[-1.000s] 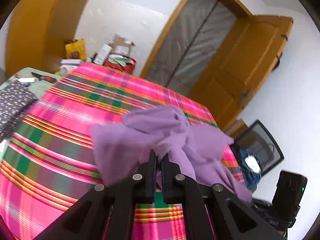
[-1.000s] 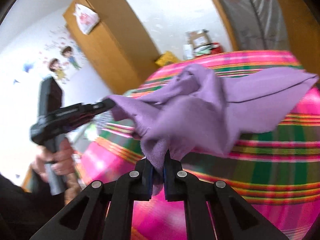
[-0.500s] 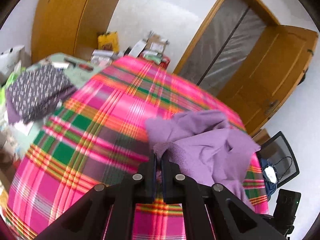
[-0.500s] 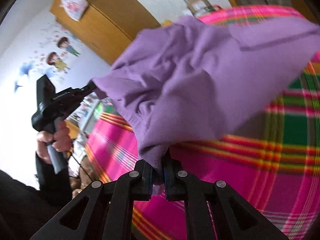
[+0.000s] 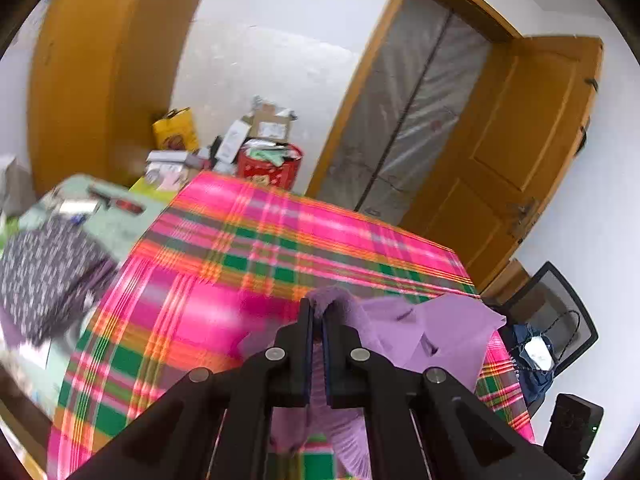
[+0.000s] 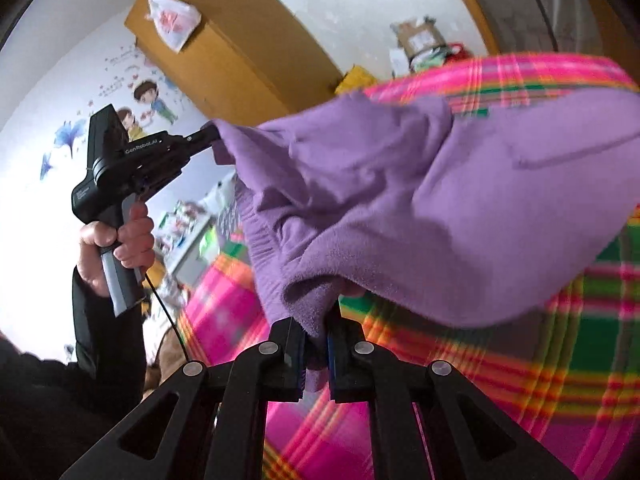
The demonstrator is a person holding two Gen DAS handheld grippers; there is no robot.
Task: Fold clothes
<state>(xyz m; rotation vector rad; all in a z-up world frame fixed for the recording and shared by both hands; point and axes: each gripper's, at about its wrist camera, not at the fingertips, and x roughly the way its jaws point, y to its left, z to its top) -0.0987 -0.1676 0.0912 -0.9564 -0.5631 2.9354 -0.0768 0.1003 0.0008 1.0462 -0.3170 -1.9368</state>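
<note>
Above the plaid cloth (image 5: 224,280), both tools, left tool (image 5: 316,312) and right tool (image 6: 316,320), pinch the purple garment (image 6: 400,208).

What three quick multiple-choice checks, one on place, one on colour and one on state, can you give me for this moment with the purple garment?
1. Where is the purple garment?
A. Flat on the floor
B. Held up over the plaid cloth
C. Draped on the chair

2. What colour dominates the plaid cloth?
A. Pink
B. Blue
C. White

3. How does the right claw stand?
A. Wide open and empty
B. Shut on a box
C. Shut on the purple garment

Key: 1 B, since the right wrist view shows the garment stretched between the left claw and the right claw, with the plaid below it. 2 A, pink fills most of the cloth, crossed by green and orange stripes. 3 C, purple fabric is pinched between its nearly closed fingers.
</note>
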